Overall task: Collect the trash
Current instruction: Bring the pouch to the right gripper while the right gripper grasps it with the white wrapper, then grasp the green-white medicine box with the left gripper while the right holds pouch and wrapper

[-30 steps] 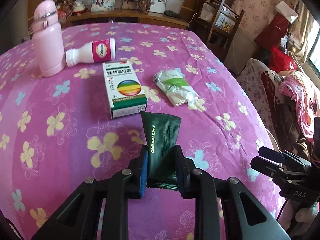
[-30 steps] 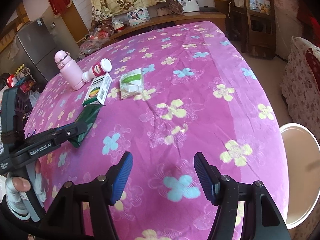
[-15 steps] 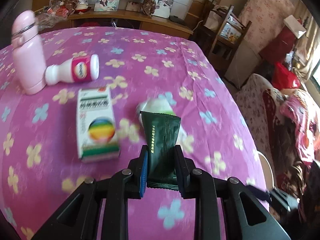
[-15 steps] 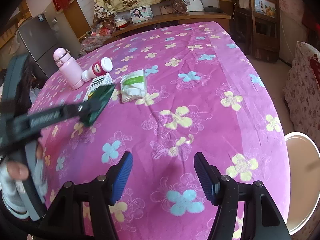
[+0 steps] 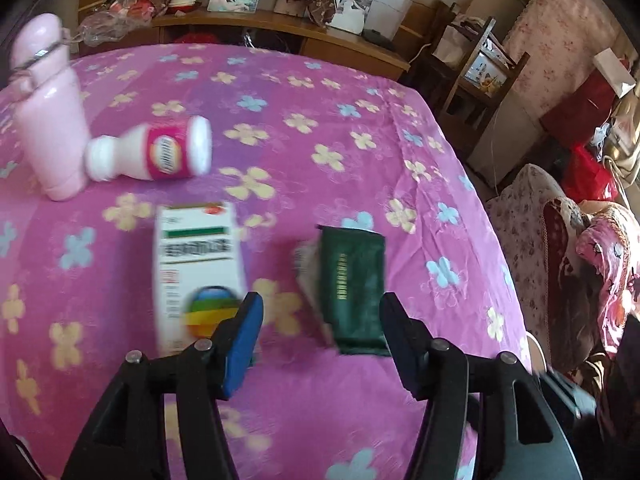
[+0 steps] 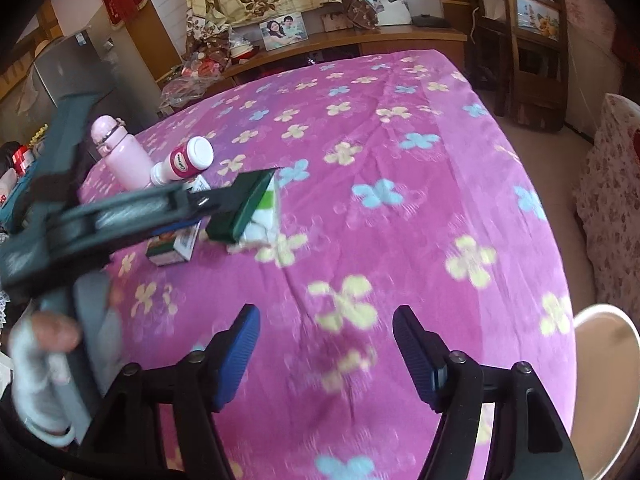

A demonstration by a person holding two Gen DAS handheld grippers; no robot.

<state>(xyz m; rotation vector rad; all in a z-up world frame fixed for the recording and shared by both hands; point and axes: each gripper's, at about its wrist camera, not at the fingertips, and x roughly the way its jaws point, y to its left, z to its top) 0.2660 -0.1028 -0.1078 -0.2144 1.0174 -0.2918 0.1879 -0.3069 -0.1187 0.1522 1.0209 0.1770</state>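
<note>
My left gripper is open above the purple flowered table. A dark green packet sits by its right finger, loose between the jaws; in the right wrist view the packet is in the air over the white-green wrapper. A white medicine box, blurred, lies to the left. A white-and-pink bottle lies on its side. My right gripper is open and empty above the table's near edge.
A pink flask stands at the far left. A white bin stands on the floor right of the table. A wooden sideboard and chair are beyond the table. A sofa is to the right.
My left gripper has opened and let go of the green packet while moving forward and right over the table. The right gripper has stayed open and shifted slightly.
</note>
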